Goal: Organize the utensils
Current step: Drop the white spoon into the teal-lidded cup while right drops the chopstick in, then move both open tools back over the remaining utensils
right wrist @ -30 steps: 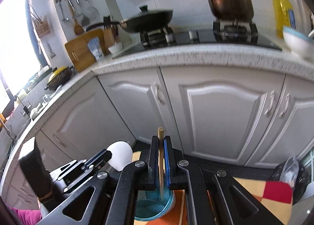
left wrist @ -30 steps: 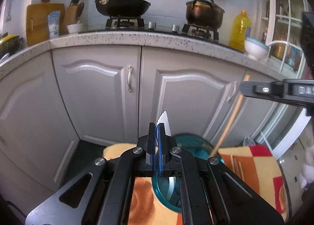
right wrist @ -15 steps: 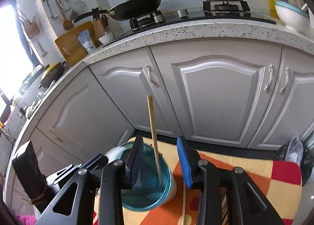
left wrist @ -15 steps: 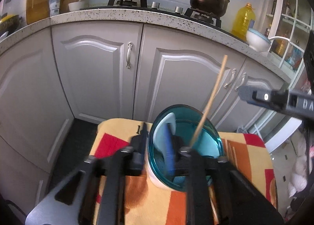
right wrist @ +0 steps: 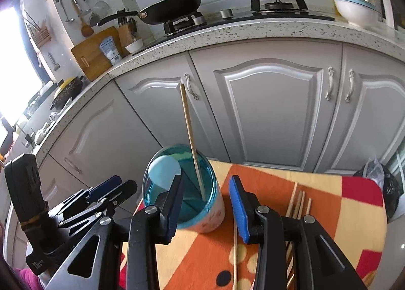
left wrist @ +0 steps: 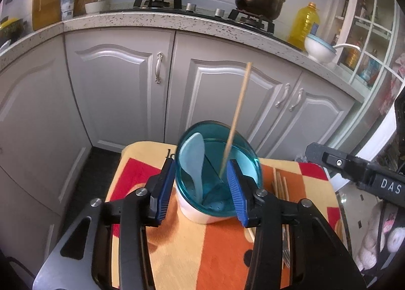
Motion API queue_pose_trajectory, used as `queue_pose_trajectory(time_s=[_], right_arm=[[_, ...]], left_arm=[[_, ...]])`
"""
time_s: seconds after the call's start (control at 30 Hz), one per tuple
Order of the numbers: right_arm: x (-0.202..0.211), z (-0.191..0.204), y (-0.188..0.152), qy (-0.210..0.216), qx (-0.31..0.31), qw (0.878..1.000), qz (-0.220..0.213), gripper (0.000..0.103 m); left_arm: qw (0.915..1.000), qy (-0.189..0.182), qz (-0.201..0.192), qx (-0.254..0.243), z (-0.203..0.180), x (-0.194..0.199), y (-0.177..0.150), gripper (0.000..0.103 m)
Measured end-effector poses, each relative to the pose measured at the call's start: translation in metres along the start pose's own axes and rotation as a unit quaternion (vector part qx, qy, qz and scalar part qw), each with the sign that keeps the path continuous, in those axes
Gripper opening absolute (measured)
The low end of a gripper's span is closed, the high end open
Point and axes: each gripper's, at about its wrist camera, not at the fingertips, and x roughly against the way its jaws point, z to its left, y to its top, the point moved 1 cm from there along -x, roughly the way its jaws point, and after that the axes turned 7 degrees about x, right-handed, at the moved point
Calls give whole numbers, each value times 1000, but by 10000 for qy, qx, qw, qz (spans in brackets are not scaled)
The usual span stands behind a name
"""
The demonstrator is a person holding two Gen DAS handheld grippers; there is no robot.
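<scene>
With both the left gripper (left wrist: 202,183) and right gripper (right wrist: 206,204) released, jaws just opened, retract clear of the holder (right wrist: 182,188) without tipping the chopstick (right wrist: 191,143) or spoon (left wrist: 193,160).

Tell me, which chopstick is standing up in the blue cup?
The single chopstick leaning inside the blue cup. The other chopsticks lie flat on the cloth beside it.

Left tool (left wrist: 201,186) jaws just opened wide; right tool (right wrist: 206,204) jaws parted, empty.
</scene>
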Motion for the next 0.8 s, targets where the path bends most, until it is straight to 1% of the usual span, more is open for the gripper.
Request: queue_pose_trajectory(time_s=[0.13,0.3,0.37,0.43,0.6,0.8], right_arm=[[14,0,-11,-58,-52,10000,-50,38],[37,0,-25,-283,-44,9994,-185,39],[47,-1,-30,-368,-48,9990,-243,41],[56,-2,-36,-456,-56,9985,-297,41],[74,-7,-49,-653,-76,9973,-340,42],[89,-15,-66,-732,-219,9965,-350,43]], left_arm=[[9999,-36,44,-96,-12,8,-5,41],[9995,-132,76,-272,-30,17,-13,42],[9992,-196,96,-347,-39,21,-16,44],[9988,-244,85,-418,-47,25,-19,50],[9977,-359,110,-556,-65,31,-24,51],[9963,-419,175,-728,-82,34,-32,51]])
